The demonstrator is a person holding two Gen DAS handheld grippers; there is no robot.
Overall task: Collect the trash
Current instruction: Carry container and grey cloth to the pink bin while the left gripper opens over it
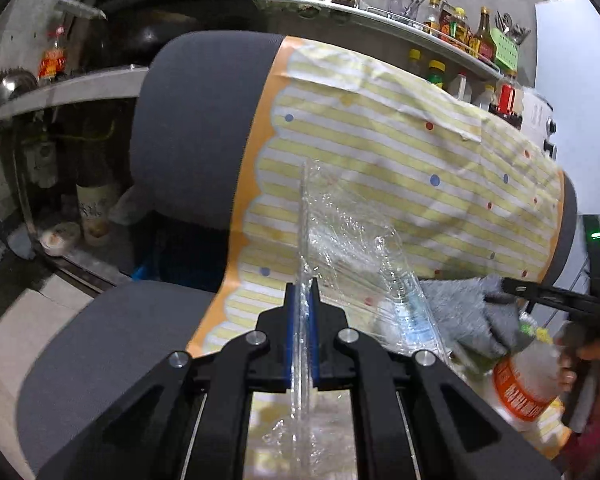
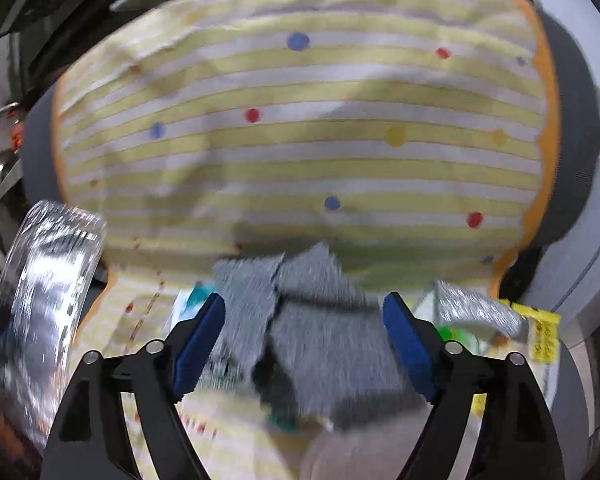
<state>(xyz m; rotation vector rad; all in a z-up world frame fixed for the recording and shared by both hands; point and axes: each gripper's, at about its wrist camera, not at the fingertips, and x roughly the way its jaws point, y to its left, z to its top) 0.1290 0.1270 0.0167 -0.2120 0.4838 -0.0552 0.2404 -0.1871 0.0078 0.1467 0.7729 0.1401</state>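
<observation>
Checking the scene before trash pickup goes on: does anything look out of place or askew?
Yes. The striped sheet covering the chair is wrinkled, with a folded, torn-looking top edge. A grey cloth lies rumpled on the seat among trash. The left gripper is clamped on crumpled clear plastic; the right gripper is open.

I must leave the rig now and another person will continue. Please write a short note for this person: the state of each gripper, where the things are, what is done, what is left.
Left gripper: shut on the clear plastic wrap, which is lifted over the striped cloth.
Right gripper: open, nothing held, pointing at the grey rag that lies on the cloth.
A bottle with an orange label lies near the rag, along with other small litter.
Done: the wrap is picked up.
Left: put the wrap away, then collect the remaining trash. No bin is visible in either view.
</observation>
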